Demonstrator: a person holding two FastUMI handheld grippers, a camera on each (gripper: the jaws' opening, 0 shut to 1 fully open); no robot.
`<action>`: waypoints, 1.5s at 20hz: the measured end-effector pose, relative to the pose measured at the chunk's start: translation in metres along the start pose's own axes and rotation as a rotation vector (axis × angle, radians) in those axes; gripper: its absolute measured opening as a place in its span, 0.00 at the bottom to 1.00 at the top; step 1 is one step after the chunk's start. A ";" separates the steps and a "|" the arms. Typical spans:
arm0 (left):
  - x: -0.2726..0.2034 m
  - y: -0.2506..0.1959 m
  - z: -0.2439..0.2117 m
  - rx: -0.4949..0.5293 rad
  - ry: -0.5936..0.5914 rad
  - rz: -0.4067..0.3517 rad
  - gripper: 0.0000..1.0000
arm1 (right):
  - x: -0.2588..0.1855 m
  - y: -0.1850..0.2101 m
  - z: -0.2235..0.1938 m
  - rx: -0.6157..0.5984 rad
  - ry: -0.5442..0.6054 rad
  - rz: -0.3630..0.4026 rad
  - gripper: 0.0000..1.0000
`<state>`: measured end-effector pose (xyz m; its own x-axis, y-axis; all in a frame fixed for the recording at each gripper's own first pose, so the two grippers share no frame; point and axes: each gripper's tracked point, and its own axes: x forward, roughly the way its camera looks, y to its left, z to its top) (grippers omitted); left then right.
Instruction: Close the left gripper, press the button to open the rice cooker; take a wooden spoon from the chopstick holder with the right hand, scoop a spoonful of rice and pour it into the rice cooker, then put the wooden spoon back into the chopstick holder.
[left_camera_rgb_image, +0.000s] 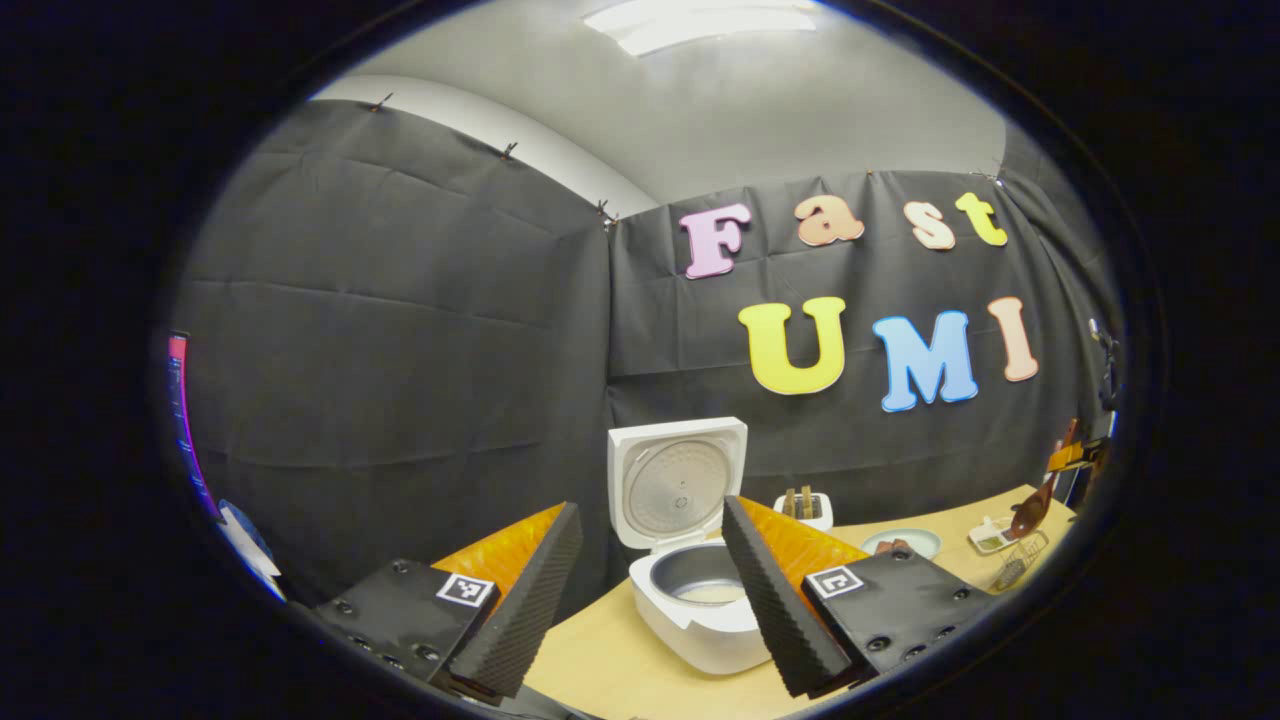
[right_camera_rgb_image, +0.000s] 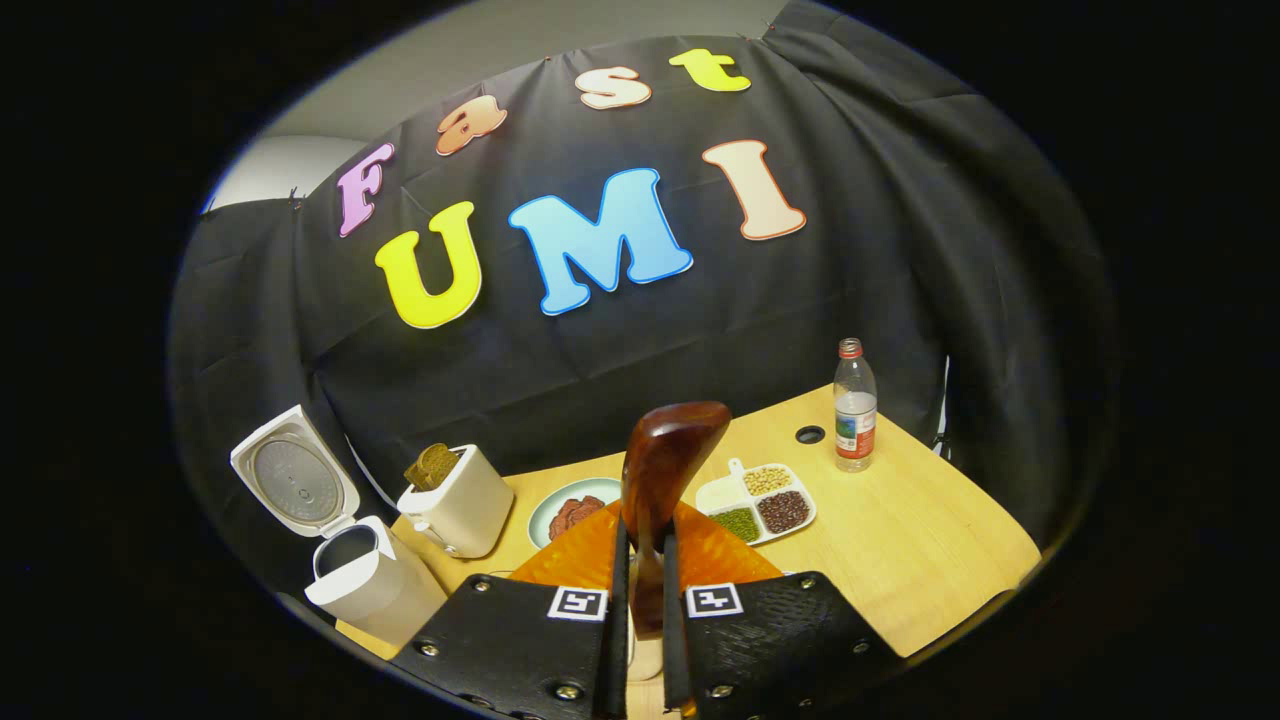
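Gripping the wooden spoon (right_camera_rgb_image: 660, 470) by its handle, the right gripper (right_camera_rgb_image: 640, 600) is holding it bowl-up between both fingers. The left gripper (left_camera_rgb_image: 650, 600) is gaping wide, the open rice cooker (left_camera_rgb_image: 690, 590) sitting just beyond its fingers.

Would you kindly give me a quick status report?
Left gripper open, empty. Right gripper shut on wooden spoon. Rice cooker lid up, nothing blocking it.
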<state>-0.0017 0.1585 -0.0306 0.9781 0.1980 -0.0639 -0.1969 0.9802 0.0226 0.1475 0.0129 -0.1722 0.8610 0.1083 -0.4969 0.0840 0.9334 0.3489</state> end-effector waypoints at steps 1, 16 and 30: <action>0.001 0.007 -0.001 -0.001 0.003 0.002 0.98 | 0.002 0.008 -0.006 0.002 0.008 0.002 0.14; 0.026 0.065 -0.036 0.018 0.066 -0.028 0.98 | 0.049 0.071 -0.120 -0.021 0.119 -0.063 0.15; 0.033 0.106 -0.057 -0.008 0.108 -0.008 0.98 | 0.071 0.117 -0.172 -0.015 0.188 -0.043 0.15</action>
<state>0.0063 0.2692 -0.0868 0.9669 0.1892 -0.1714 -0.1897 0.9817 0.0137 0.1326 0.1888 -0.3029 0.7481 0.1285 -0.6510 0.1103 0.9433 0.3130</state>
